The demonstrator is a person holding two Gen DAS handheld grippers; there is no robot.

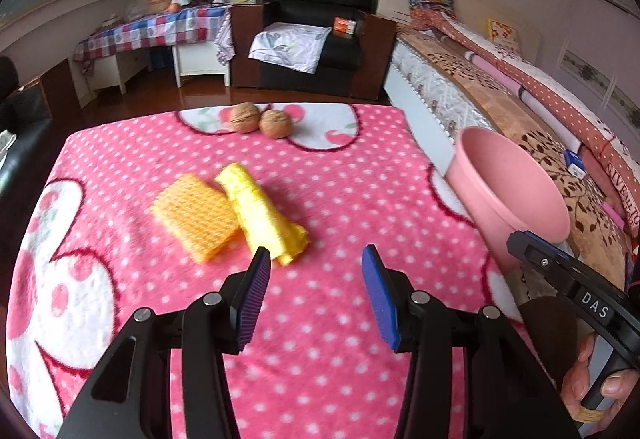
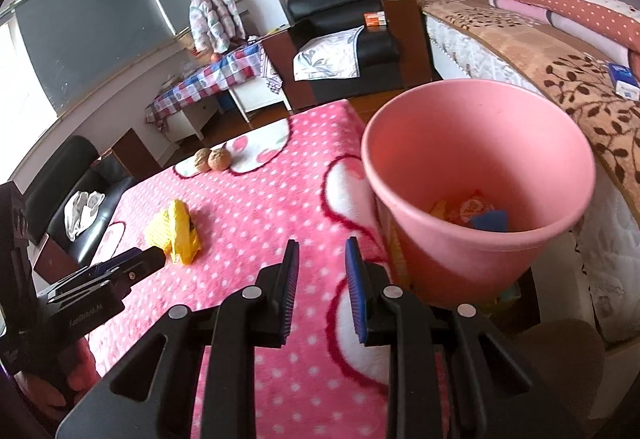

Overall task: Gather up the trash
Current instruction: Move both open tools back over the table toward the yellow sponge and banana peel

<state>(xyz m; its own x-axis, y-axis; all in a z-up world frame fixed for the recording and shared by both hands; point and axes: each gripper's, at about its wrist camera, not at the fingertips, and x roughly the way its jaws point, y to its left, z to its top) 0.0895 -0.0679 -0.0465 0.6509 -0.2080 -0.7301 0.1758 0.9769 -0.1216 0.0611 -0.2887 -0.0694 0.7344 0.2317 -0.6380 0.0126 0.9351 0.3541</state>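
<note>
A folded orange waffle cloth (image 1: 196, 217) and a rolled yellow bag (image 1: 266, 215) lie side by side on the pink dotted blanket (image 1: 320, 339). Two walnuts (image 1: 260, 121) sit at the far edge. My left gripper (image 1: 316, 250) is open and empty, its left finger just short of the yellow bag's near end. A pink bin (image 2: 476, 175) stands off the table's right edge and holds several scraps. The right gripper (image 2: 323, 242) hovers over the blanket left of the bin, jaws narrowly apart with nothing between them. Each gripper shows in the other's view: right gripper (image 1: 518, 241), left gripper (image 2: 154, 259).
A bed (image 1: 500, 111) with patterned covers runs along the right, behind the bin. Beyond the table stand a black armchair (image 1: 316, 35) and a checked-cloth desk (image 1: 152, 33). A black seat (image 2: 80, 191) with a white rag is on the left. A hand (image 1: 600, 387) holds the right gripper's handle.
</note>
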